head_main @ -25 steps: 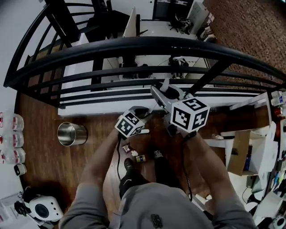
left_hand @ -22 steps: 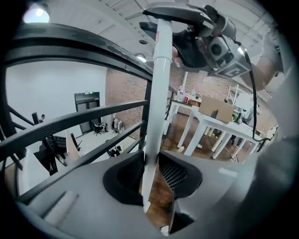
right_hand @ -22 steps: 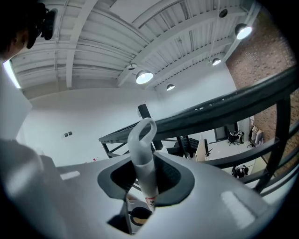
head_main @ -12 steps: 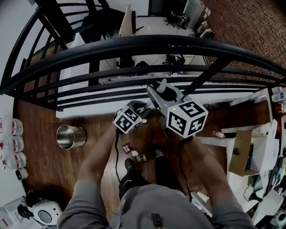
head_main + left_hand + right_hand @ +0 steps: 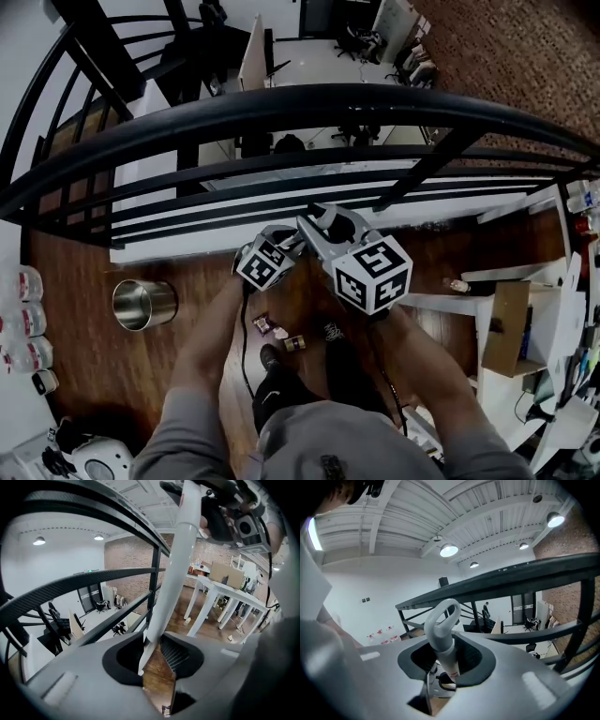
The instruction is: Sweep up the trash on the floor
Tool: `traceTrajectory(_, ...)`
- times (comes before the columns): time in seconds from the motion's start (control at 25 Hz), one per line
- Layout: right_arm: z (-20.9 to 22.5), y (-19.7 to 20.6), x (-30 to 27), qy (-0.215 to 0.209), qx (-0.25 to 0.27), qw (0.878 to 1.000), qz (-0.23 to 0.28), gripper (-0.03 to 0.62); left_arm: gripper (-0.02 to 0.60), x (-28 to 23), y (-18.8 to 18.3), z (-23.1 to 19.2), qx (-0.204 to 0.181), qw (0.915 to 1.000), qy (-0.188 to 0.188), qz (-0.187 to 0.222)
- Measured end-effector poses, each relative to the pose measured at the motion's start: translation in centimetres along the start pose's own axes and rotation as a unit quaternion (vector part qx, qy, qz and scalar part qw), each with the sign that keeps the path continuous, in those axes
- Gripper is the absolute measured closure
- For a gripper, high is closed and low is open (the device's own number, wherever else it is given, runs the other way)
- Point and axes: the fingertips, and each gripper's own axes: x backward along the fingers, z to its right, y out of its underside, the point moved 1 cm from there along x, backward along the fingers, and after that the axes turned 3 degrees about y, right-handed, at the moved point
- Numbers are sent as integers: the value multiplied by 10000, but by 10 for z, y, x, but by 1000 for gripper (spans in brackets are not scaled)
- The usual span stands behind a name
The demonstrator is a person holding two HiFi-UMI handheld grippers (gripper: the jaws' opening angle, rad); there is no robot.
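Three small scraps of trash [image 5: 263, 325] [image 5: 294, 343] [image 5: 332, 330] lie on the wooden floor by the person's shoes [image 5: 272, 361]. A long white pole [image 5: 176, 559] with a loop end [image 5: 440, 616] runs between both grippers. My right gripper [image 5: 321, 223] [image 5: 445, 660] is shut on the pole just under the loop. My left gripper [image 5: 285, 240] [image 5: 157, 653] is lower on the same pole. Its jaws are opening. The pole rests against the left jaw, and floor shows in the gap beside it. The pole's lower end is hidden.
A black railing [image 5: 281, 112] curves right in front, with a lower office floor beyond it. A steel bin [image 5: 142, 304] stands at the left, bottles [image 5: 19, 319] at the far left. White tables [image 5: 497, 272] and a cardboard box [image 5: 502, 328] crowd the right.
Both grippers have sunk with the pole. The right gripper's marker cube has drifted down and left in the picture. The left jaws stand slightly wider.
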Motion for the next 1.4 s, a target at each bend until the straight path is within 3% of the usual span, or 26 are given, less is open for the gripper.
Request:
traceTrajectory(0.28,3,38,5,-85,-271,9985,-458,510,463,-9,35,21,183,9993,222,-258)
traceTrajectory(0.56,-50,60,32,-268,111,9976,-634,510,460,17,59,56,253,9996,80,-137)
traceTrajectory(0.92,-159,114,82,-390,395,9956,-751,508,459,72,129,142,308,9990,181,-278)
traceTrajectory(1.4,-209,177,195,-578,430,9932,-920,508,451,86,167,271,436,9976,245,-476)
